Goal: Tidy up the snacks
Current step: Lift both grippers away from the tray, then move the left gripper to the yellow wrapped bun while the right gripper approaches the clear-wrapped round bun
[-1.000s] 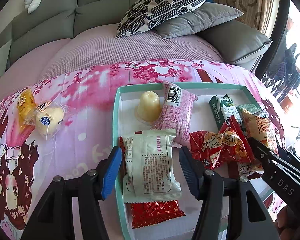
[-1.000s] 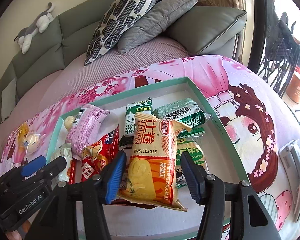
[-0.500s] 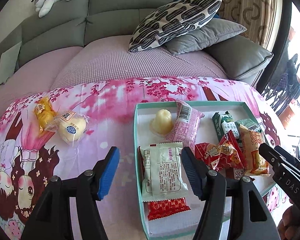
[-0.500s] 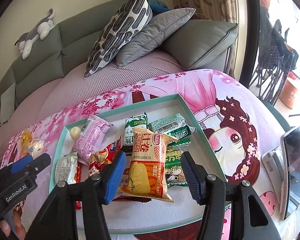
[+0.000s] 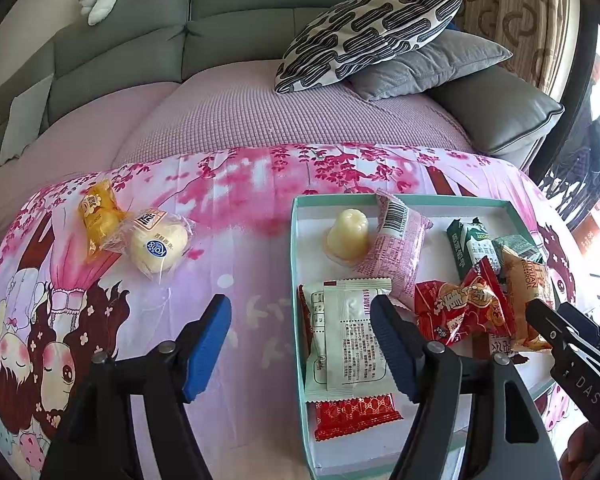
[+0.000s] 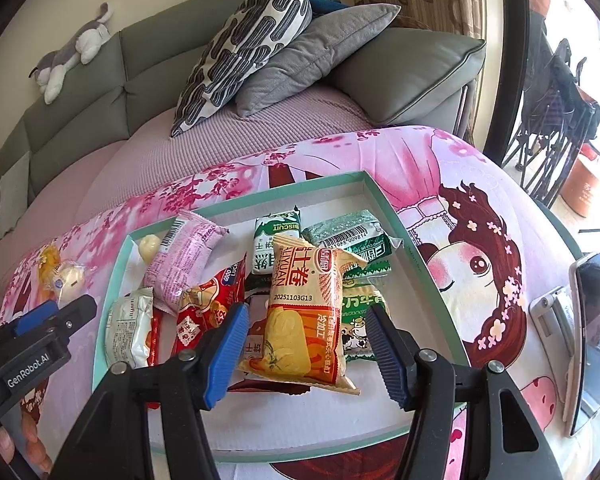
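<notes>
Orange packet (image 6: pixel 306 312) between right hand-held gripper (image 6: pixel 304 354) jaws

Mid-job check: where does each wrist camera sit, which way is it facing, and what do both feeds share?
Left wrist: behind the open, empty left claw, looking down at the cloth and the tray edge; right claw shows at right.
Right wrist: behind the open right claw, over the orange packet; left claw and fingers at left.
Shared: tray, pink packet, sofa.
</notes>
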Available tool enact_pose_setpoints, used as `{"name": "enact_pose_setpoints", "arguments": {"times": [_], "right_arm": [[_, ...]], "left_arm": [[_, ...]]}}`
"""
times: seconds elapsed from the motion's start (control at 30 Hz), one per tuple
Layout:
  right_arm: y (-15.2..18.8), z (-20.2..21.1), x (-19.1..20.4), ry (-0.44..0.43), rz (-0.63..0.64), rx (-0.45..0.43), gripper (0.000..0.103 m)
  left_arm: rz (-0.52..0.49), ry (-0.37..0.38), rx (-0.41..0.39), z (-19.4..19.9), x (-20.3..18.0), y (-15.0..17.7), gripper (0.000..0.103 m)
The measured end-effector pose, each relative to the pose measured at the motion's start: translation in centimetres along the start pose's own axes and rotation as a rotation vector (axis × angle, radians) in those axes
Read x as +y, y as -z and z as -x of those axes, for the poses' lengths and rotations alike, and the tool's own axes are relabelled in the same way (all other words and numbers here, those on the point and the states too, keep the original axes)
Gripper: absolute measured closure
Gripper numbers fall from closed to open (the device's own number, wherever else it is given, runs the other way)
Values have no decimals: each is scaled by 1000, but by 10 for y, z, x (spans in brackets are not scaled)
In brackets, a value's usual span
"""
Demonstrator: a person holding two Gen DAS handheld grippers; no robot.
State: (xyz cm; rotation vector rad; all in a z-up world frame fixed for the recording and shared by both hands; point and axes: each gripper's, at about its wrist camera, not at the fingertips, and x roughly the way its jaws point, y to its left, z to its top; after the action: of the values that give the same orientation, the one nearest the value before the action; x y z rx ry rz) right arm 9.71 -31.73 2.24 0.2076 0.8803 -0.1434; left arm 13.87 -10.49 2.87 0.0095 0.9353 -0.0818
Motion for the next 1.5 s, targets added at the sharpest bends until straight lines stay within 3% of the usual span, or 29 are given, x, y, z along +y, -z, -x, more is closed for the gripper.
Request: {"name": "enact_pose_setpoints", "arguments": {"times": [0.1, 0.17, 0.2, 0.23, 0.4, 0.77, 0.87, 1.07, 1.27, 1.5], "right_arm": [[1, -3, 0, 7, 4, 6, 22], [2, -5, 0, 3, 6, 7, 15], [2, -6, 1, -1, 7, 6, 3], [2, -6, 1, -4, 8, 5, 0], [4, -10, 6, -1, 38, -1, 0], [5, -9, 7, 2, 43, -16, 0], [5, -9, 8, 2, 50, -11, 0], [6, -9, 15, 13, 76, 0, 0], [6, -2, 32, -22, 110, -15, 0], [10, 2, 71, -103, 174, -4, 0]], "left_arm": [[11, -17, 13, -7, 3, 2, 25], [32, -25, 24, -13, 7, 3, 17], [44, -34, 24, -15, 10, 4, 9], [53, -46, 19, -16, 12, 4, 8], [75, -84, -2, -18, 19, 6, 1], [120, -18, -10, -13, 21, 3, 1], [115, -53, -41, -7, 21, 4, 1], [84, -205, -46, -3, 22, 8, 1], [88, -217, 30, -5, 42, 15, 1], [180, -276, 29, 11, 91, 21, 1]]}}
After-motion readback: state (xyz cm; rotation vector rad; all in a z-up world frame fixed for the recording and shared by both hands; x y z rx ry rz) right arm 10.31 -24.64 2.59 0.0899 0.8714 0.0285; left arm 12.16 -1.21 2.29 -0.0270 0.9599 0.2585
